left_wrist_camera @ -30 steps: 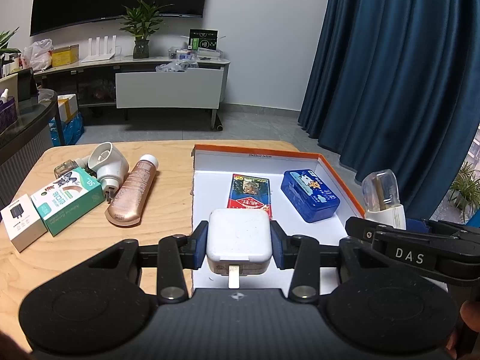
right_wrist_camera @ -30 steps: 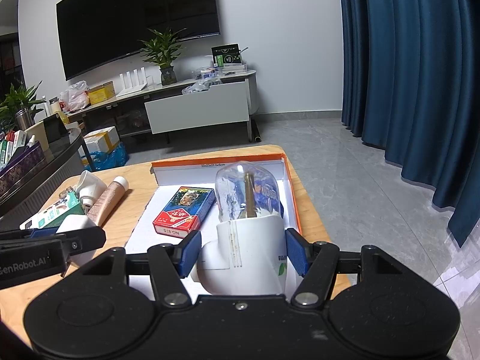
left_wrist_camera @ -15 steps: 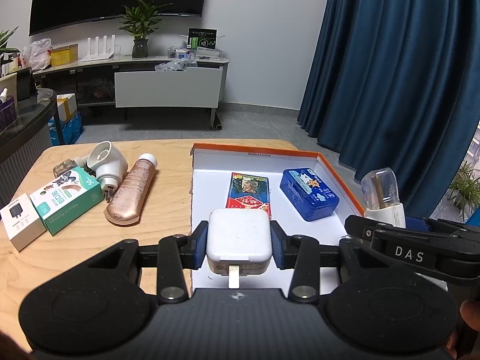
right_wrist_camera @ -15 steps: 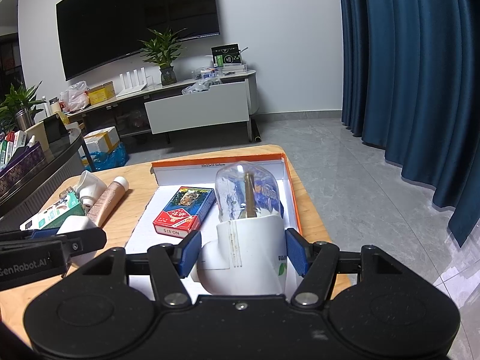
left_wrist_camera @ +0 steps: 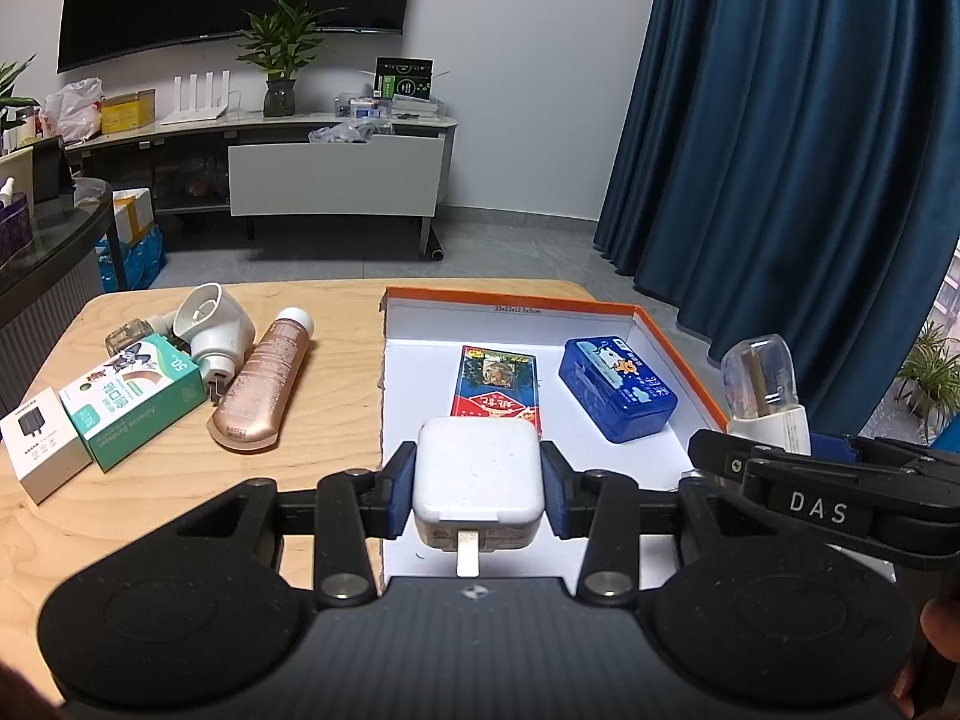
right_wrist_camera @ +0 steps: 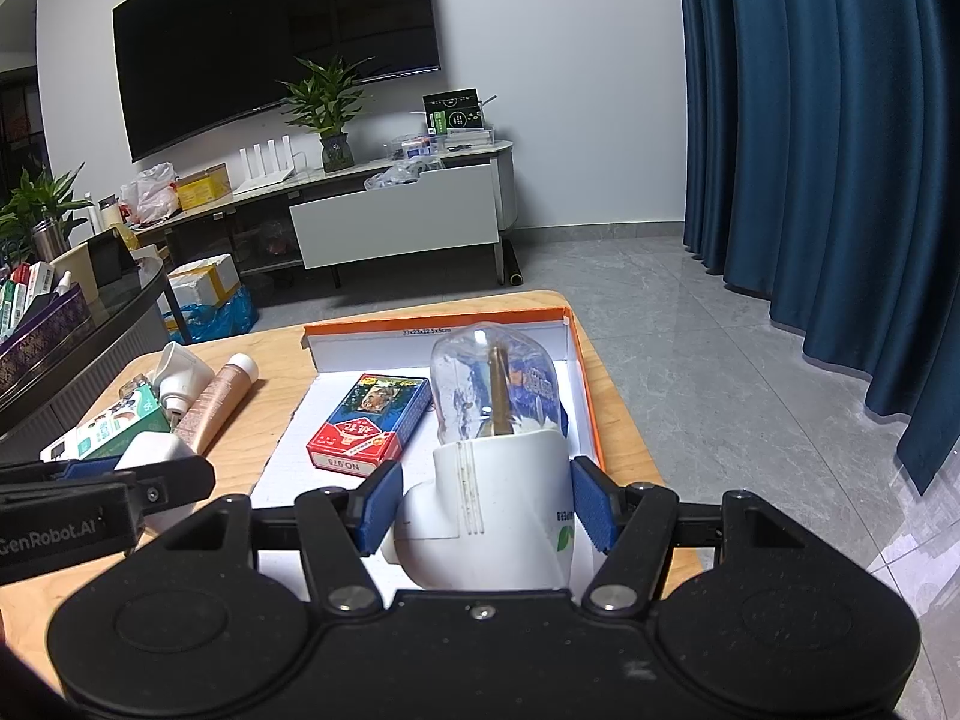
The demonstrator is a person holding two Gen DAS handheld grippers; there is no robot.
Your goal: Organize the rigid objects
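My left gripper [left_wrist_camera: 478,495] is shut on a white charger plug [left_wrist_camera: 478,477], held over the near left part of the white box with the orange rim [left_wrist_camera: 672,336]. My right gripper [right_wrist_camera: 485,507] is shut on a white plug-in device with a clear bottle [right_wrist_camera: 495,468], held over the box's near right side; it also shows in the left wrist view [left_wrist_camera: 762,387]. Inside the box lie a red card pack [left_wrist_camera: 497,384] and a blue tin [left_wrist_camera: 617,389].
On the wooden table [left_wrist_camera: 324,312] left of the box lie a rose-gold tube [left_wrist_camera: 264,387], a white plug-in device [left_wrist_camera: 213,324], a green bandage box [left_wrist_camera: 135,399] and a small white charger box [left_wrist_camera: 42,444]. Blue curtains hang to the right.
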